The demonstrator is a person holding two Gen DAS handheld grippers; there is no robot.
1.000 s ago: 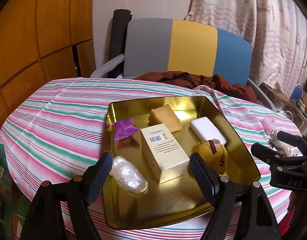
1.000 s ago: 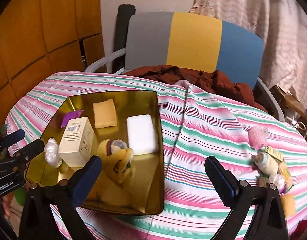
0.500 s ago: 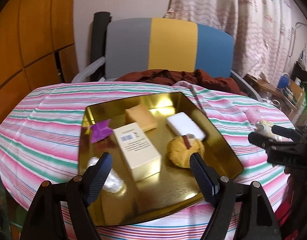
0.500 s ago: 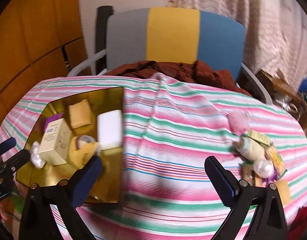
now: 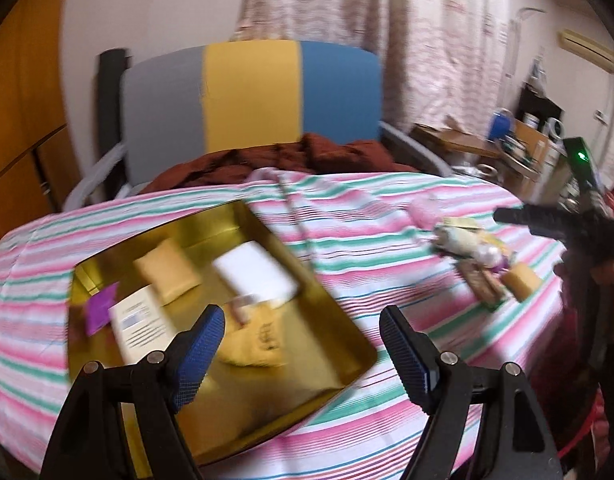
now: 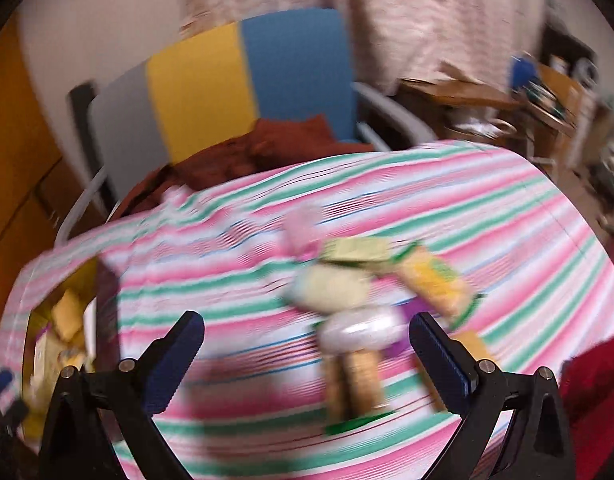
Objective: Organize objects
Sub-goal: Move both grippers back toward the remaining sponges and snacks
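A gold tray [image 5: 343,344] on the striped tablecloth holds a cream box [image 5: 141,328], a tan block [image 5: 167,272], a white bar [image 5: 255,272], a purple packet [image 5: 101,306] and a yellow pouch [image 5: 259,340]. My left gripper [image 5: 303,320] hangs open over the tray's near right corner, holding nothing. A blurred pile of small packets [image 6: 367,292] lies on the cloth, including a white wrapped oval [image 6: 363,332]. My right gripper [image 6: 307,328] is open just in front of that pile, empty. It also shows at the right edge of the left wrist view as the right gripper [image 5: 547,220].
A grey, yellow and blue chair [image 5: 251,96] with a brown garment [image 5: 291,156] stands behind the table. Wooden panels are at the left, a curtain and cluttered shelves [image 5: 523,140] at the right. A person's red sleeve [image 6: 595,392] is at the lower right.
Both grippers have swung to the right. The tray has slid left in both views, and the packet pile now sits between the right gripper's fingers. Both stay open.
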